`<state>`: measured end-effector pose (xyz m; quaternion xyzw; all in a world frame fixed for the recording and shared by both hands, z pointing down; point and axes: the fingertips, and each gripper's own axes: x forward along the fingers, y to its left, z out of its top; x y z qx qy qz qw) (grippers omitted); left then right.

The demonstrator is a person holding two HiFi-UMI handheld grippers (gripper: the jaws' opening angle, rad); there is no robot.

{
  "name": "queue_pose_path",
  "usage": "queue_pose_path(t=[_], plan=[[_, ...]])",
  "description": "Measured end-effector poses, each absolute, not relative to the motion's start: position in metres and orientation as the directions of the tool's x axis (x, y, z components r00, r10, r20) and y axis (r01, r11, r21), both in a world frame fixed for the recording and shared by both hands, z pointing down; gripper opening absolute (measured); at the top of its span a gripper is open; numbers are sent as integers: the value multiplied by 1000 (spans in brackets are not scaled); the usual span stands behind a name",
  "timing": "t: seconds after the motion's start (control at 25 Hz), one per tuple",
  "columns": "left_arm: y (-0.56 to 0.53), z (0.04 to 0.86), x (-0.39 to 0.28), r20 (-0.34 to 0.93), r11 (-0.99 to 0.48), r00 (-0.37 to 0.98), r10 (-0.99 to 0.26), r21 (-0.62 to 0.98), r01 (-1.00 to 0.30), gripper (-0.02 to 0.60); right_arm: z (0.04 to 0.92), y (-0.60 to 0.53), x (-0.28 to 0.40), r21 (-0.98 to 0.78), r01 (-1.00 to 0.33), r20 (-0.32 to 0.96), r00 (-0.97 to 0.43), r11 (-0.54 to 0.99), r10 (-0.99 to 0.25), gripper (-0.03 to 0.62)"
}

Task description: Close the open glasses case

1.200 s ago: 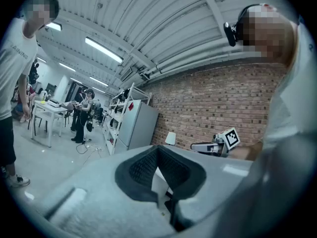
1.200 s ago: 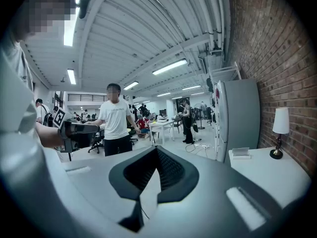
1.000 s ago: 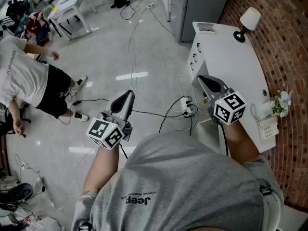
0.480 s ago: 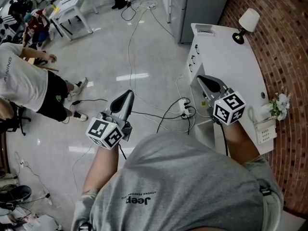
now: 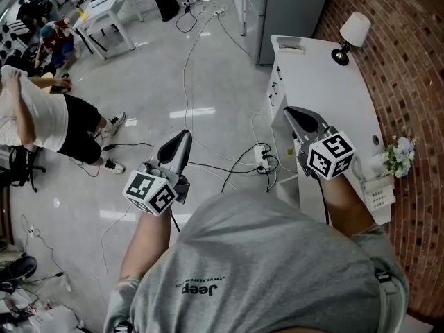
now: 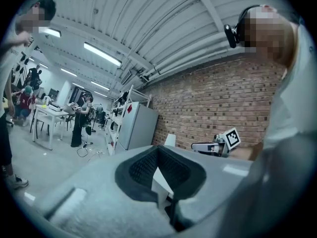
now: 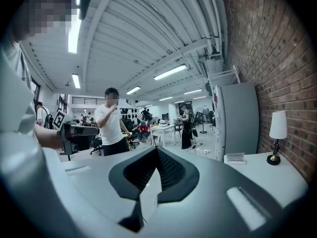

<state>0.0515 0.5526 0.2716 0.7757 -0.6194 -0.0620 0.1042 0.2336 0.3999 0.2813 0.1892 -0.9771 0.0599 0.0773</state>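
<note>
I cannot make out a glasses case for certain. A small pale box-like thing (image 5: 290, 45) lies at the far end of the white desk (image 5: 326, 82); the right gripper view shows this box-like thing (image 7: 234, 157) too. My left gripper (image 5: 182, 139) is held over the floor, shut and empty, and its jaws (image 6: 158, 148) are together in its own view. My right gripper (image 5: 295, 114) hovers at the desk's near left edge, shut with nothing in it. In its own view the right gripper (image 7: 157, 150) points along the desk.
A table lamp (image 5: 352, 32) stands at the desk's far right by the brick wall, with flowers (image 5: 400, 152) and a white holder (image 5: 379, 188) nearer. A grey cabinet (image 5: 288, 9) is beyond the desk. Cables and a power strip (image 5: 263, 157) lie on the floor. A person (image 5: 48, 120) stands left.
Both grippers have drifted together with the view, and the desk now sits slightly higher and further left. The person at the left has raised the arms.
</note>
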Motion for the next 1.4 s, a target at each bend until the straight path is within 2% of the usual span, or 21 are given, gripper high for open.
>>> queue_pose_path(t=[0.36,0.76,0.96,1.4], plan=[[551,272,70,46,-209,226,-973,233,-950,-3,274,399,243,-73,-351,143,-930,934,-338,9],[534,283,41,35,-242,260,-965,258,-935,-3,284,391,222,-69,-369,170,-920,927,-353,9],[509,291,-9,13,-274,288,-957,271,-923,-3,288,371,176,-64,-396,178,-908,916,-380,9],[425,281,-170,20,-378,390,-921,207,-902,-3,262,301,7,-42,-435,144,-894,900,-425,9]])
